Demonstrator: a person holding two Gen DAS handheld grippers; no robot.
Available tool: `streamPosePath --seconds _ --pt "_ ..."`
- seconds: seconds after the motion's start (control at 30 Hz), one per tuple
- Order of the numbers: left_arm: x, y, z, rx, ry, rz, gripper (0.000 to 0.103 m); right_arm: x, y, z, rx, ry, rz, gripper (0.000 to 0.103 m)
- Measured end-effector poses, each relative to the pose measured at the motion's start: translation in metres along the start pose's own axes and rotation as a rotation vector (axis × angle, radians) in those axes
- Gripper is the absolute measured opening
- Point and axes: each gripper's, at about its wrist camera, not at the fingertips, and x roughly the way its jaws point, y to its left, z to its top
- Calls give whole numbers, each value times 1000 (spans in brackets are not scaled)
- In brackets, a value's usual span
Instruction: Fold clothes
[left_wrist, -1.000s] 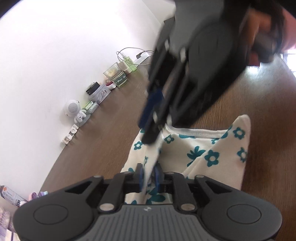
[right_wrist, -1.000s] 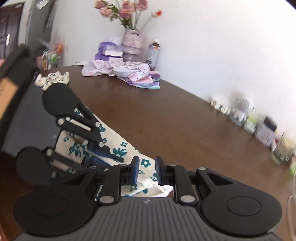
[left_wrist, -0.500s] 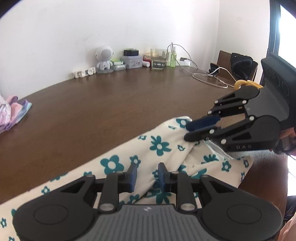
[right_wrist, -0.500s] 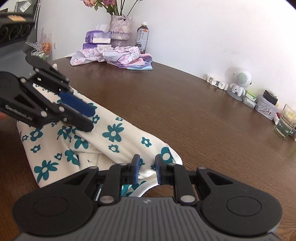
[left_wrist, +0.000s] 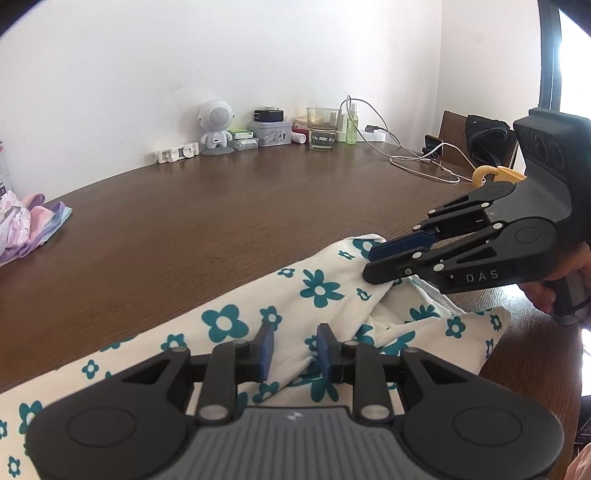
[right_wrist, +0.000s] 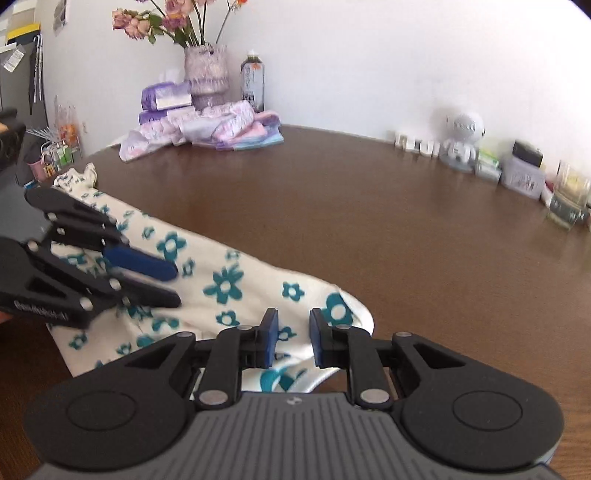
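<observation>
The cream cotton garment with teal flower print lies along the near edge of the dark brown wooden table, with one end bunched into folds between the two tools. The left gripper now has its blue pads parted, with a ridge of the cloth lying loose between them; half a second ago the gap was narrower, and one second ago it pinched the fabric. The right gripper is also released, its pads apart over the rounded corner of the garment, a little wider than before. In the left wrist view the right gripper points across the cloth, its tips near the fabric; whether they touch it I cannot tell. Both tools stay low over the garment, as they were half a second ago. At the far wall a small white round-headed robot figure and a clear glass cup stand in their earlier places.
</observation>
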Motion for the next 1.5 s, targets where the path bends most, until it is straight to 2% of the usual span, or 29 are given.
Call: streamPosePath --seconds 0.3,0.43,0.5,0.63,0.77,0.93,1.0,1.07,1.13,1.2,1.27,1.37,1.43,1.5 --pt "-32 24 -5 -54 -61 10 29 -2 1 -8 35 -23 -26 17" --pt "-49 49 -20 -68 -20 52 29 -3 3 -10 55 -33 -45 18" --pt "-52 63 -31 -87 8 40 29 -3 4 -10 72 -35 -58 18" --pt "-58 85 -43 -156 -36 -58 29 -2 10 -10 86 -38 -96 18" --pt "-60 99 -47 -225 -53 -122 30 1 18 -6 89 -17 -147 18" --pt "-62 103 -49 -250 -57 -147 31 4 29 0 77 14 -197 22" --pt "-63 101 -49 -246 -57 -147 34 1 31 4 114 26 -225 27" --pt "-64 99 -50 -242 -58 -147 36 -12 40 10 180 -36 -259 30" --pt "-64 97 -50 -236 -58 -141 37 -26 60 18 204 -137 -214 34" --pt "-64 97 -50 -237 -58 -140 37 -25 89 28 155 -160 -161 36" --pt "-64 98 -50 -241 -58 -140 37 -12 116 35 71 -118 -142 36" --pt "-64 98 -51 -245 -59 -136 37 13 135 33 3 -25 -170 36" --pt "-65 99 -51 -248 -60 -135 37 20 129 25 37 22 -185 36" --pt "-64 99 -51 -248 -60 -134 37 13 115 17 115 5 -153 35"
